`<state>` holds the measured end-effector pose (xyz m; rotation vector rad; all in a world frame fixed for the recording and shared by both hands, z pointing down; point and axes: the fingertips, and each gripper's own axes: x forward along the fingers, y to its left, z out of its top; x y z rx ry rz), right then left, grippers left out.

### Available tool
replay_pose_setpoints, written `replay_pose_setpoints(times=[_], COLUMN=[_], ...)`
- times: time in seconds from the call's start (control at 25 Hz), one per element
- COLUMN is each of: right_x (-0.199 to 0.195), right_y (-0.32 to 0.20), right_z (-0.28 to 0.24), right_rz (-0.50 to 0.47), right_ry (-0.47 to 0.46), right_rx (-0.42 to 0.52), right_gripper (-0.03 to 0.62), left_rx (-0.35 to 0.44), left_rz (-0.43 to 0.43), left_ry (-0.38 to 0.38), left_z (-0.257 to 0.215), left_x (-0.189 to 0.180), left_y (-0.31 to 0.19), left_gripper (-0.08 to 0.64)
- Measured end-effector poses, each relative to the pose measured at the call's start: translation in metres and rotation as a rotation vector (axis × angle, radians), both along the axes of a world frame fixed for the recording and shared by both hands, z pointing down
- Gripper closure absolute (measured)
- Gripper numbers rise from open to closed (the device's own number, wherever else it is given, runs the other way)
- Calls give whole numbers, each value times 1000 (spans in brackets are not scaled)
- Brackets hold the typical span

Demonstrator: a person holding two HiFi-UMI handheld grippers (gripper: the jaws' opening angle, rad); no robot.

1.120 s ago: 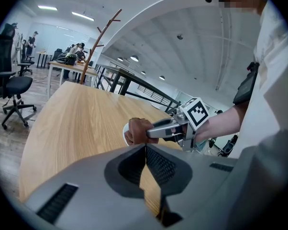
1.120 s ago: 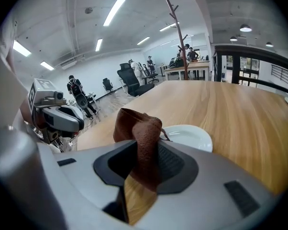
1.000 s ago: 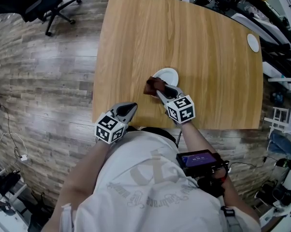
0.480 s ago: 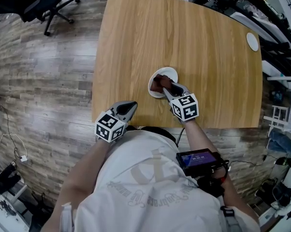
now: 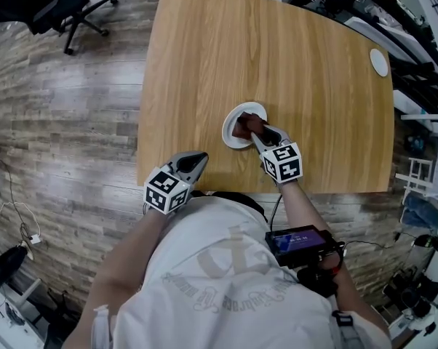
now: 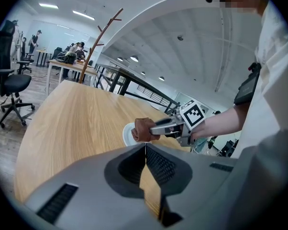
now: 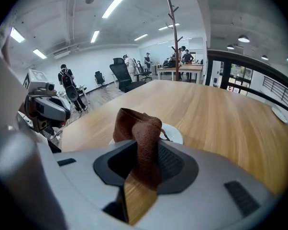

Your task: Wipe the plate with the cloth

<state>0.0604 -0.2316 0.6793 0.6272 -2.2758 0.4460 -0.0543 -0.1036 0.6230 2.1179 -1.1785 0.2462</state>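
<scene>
A small white plate (image 5: 235, 121) lies on the wooden table (image 5: 277, 57) near its front edge. My right gripper (image 5: 252, 128) is shut on a brown cloth (image 5: 243, 128) and holds it over the plate's right part. In the right gripper view the cloth (image 7: 137, 128) bunches up between the jaws, with the plate (image 7: 175, 133) just behind it. My left gripper (image 5: 198, 158) hangs at the table's front edge, left of the plate, its jaws closed together with nothing in them. In the left gripper view the plate (image 6: 128, 132) and cloth (image 6: 142, 129) show beyond the closed jaws.
A white round lid (image 5: 379, 62) lies at the table's far right edge. An office chair (image 5: 52, 2) stands on the plank floor at the far left. Racks and equipment (image 5: 415, 86) crowd the right side. Several people stand in the background of both gripper views.
My right gripper has carried the cloth from the plate's near-left rim rightwards onto the plate. The left gripper has stayed in place.
</scene>
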Motion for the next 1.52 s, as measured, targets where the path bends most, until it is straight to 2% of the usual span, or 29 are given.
replay_pose_setpoints(times=[0.44, 0.68, 1.12, 1.28, 1.52], right_x=[-40, -21, 39, 37, 12], right_y=[-21, -20, -36, -45, -59], right_z=[-3, -1, 2, 2, 1], right_rz=[-66, -48, 72, 81, 56], right_ry=[-4, 23, 77, 83, 83], right_rx=[29, 25, 46, 55, 68], right_gripper=[465, 465, 465, 465, 465], left_rx=[-13, -10, -8, -17, -22], left_rz=[-48, -32, 8, -3, -12], left_ry=[-5, -1, 11, 10, 14], left_z=[3, 2, 2, 4, 6], left_x=[-18, -12, 1, -6, -18], left_y=[7, 2, -3, 1, -3], left_gripper=[546, 546, 547, 548, 546])
